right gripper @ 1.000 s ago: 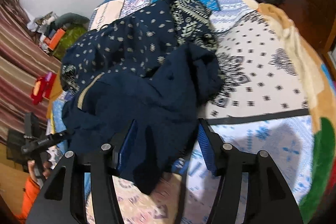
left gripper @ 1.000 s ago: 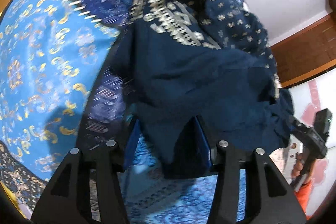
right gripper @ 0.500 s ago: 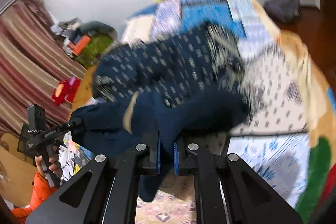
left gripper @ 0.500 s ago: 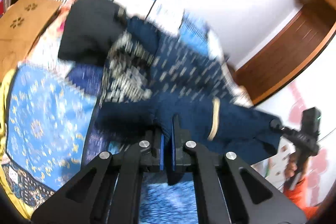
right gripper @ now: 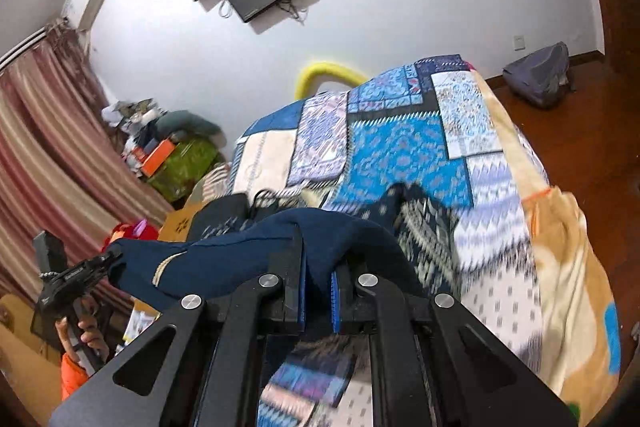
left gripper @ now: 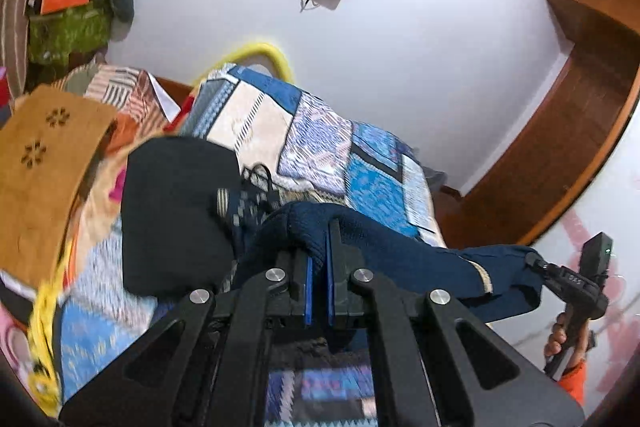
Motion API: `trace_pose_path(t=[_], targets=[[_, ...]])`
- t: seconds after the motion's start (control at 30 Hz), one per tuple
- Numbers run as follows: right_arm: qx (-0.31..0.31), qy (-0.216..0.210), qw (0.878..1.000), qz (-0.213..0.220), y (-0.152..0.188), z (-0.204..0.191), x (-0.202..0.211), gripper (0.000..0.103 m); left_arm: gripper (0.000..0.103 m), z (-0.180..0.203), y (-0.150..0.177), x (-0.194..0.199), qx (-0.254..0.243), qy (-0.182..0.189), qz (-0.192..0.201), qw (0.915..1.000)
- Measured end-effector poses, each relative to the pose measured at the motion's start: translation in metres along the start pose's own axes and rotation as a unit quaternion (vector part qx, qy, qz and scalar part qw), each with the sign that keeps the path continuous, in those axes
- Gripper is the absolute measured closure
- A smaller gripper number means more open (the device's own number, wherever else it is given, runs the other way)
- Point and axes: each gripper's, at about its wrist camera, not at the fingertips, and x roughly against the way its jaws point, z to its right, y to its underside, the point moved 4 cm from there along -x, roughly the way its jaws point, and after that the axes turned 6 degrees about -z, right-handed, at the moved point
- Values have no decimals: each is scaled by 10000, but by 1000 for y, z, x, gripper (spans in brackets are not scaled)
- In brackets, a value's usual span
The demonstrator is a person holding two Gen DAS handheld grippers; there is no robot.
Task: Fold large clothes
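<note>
A large navy garment (left gripper: 392, 251) with a cream stripe hangs stretched between my two grippers above the bed. In the left wrist view my left gripper (left gripper: 319, 255) is shut on one bunched edge of it, and my right gripper (left gripper: 538, 262) pinches the far end at the right. In the right wrist view my right gripper (right gripper: 318, 261) is shut on the navy garment (right gripper: 224, 259), with my left gripper (right gripper: 112, 255) holding the other end at the left. The garment's patterned part (right gripper: 424, 231) trails down onto the quilt.
A patchwork quilt (right gripper: 400, 147) covers the bed. A black garment (left gripper: 172, 211) lies on it beside a brown cardboard box (left gripper: 40, 167). A grey backpack (right gripper: 540, 75) sits on the wooden floor. Clutter (right gripper: 176, 155) and striped curtains (right gripper: 52, 155) fill the left side.
Both grippers went from open around the navy garment to shut on it, then rose, lifting and stretching it off the bed. Both views now tilt up toward the wall.
</note>
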Motion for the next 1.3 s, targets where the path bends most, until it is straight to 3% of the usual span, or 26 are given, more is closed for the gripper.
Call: trace_pose_path(t=[0.17, 0.33, 0.43, 0.57, 0.6, 0.67, 0.7, 0.73, 0.77, 0.9, 0.97, 1.13, 1.3], targets=[[-129, 240, 9994, -197, -26, 32, -48, 95, 99, -15, -26, -77, -99, -572, -274, 9979], [-117, 581, 9942, -897, -22, 72, -116, 95, 99, -53, -14, -157, 140, -914, -960, 9911], [-145, 776, 9871, -1391, -10, 87, -142, 93, 97, -67, -1, -185, 244, -1000, -1329, 9858], [-108, 892, 9850, -1471, -5, 84, -142, 90, 94, -54, 9, -185, -245, -1302, -1390, 9814], [-33, 981, 9849, -1423, -4, 79, -135, 89, 88, -46, 10, -179, -463, -1444, -1432, 9780], [21, 1082, 9852, -1333, -5, 73, -127, 82, 68, -34, 10, -172, -702, -1519, -1495, 9745], [38, 1081, 9866, -1224, -6, 66, -116, 77, 49, -24, 10, -163, -807, -1477, -1434, 9752], [31, 1049, 9881, -1124, -7, 62, -107, 65, 40, -16, 10, -152, -890, -1450, -1277, 9771], [25, 1012, 9900, -985, -8, 56, -98, 56, 39, -9, 9, -145, -960, -1442, -1134, 9783], [361, 1004, 9922, -638, -7, 31, -73, 51, 29, 19, 16, -122, -1307, -1338, -992, 9773], [569, 890, 9917, -739, 0, 17, -69, 47, 24, 26, 25, -120, -1409, -1368, -1021, 9752], [970, 808, 9859, -1094, 27, -3, -84, 47, 23, 34, 57, -142, -1844, -1521, -1421, 9605], [1070, 683, 9775, -1684, 55, -1, -128, 47, 23, 28, 71, -174, -1659, -1589, -1729, 9578]])
